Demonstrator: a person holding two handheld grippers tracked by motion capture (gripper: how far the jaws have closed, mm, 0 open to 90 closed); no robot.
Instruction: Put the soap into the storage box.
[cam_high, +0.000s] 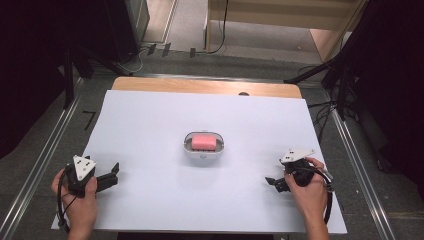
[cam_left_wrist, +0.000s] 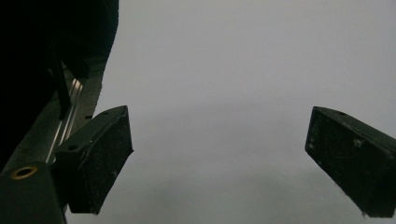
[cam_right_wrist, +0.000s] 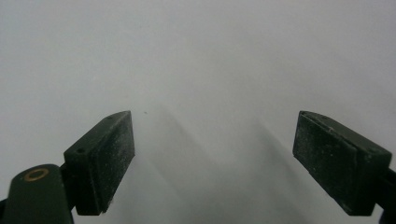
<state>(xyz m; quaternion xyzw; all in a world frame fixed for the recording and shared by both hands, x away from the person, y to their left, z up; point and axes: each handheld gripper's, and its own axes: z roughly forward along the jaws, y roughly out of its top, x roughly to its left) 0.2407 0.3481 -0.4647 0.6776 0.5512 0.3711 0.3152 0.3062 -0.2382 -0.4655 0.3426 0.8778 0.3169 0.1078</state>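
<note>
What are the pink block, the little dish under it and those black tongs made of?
The pink block looks like a bar of soap or foam: matte, with soft edges. The dish seems to be white or clear plastic, with a thin glossy rim. The left tongs and right tongs look like hard black plastic or metal, faced with dull, dusty pads, perhaps rubber.
</note>
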